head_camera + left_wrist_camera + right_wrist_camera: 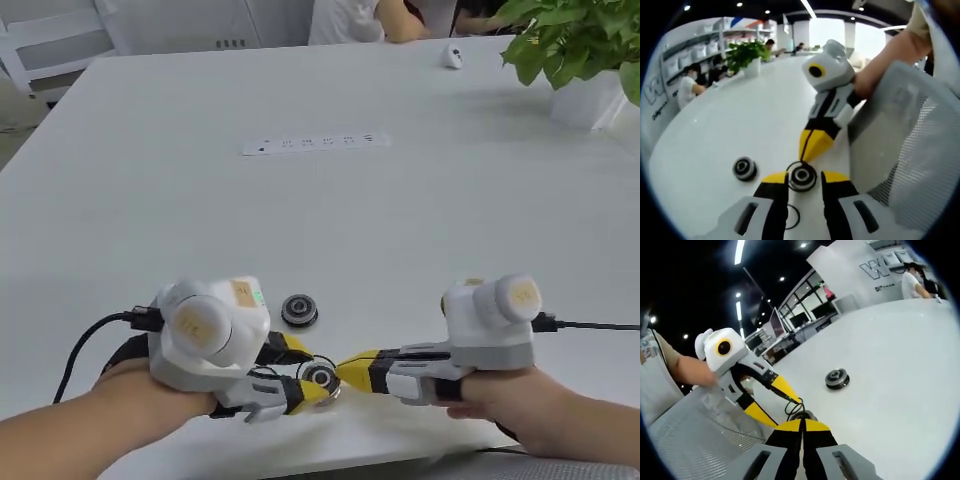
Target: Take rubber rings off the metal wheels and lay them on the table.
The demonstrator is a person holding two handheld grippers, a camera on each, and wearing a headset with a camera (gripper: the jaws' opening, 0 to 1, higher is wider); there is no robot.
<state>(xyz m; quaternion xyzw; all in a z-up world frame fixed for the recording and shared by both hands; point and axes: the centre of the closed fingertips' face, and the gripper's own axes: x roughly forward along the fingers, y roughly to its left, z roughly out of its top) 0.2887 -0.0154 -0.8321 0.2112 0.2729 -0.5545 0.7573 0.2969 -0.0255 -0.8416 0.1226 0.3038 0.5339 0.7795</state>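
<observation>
Open table ahead
A loose wheel lies near the jaws; power strip farther off; potted plant far right.

The right gripper's pressed-together tips are covering most of the held wheel in the right gripper view. Just below that wheel in the left gripper view, a thin black ring is disappearing behind a jaw of the left gripper. Far beyond the wheel, the plant is running off the head view's edge.

Left tongs clasp a metal wheel while right tongs pinch its rubber ring.
</observation>
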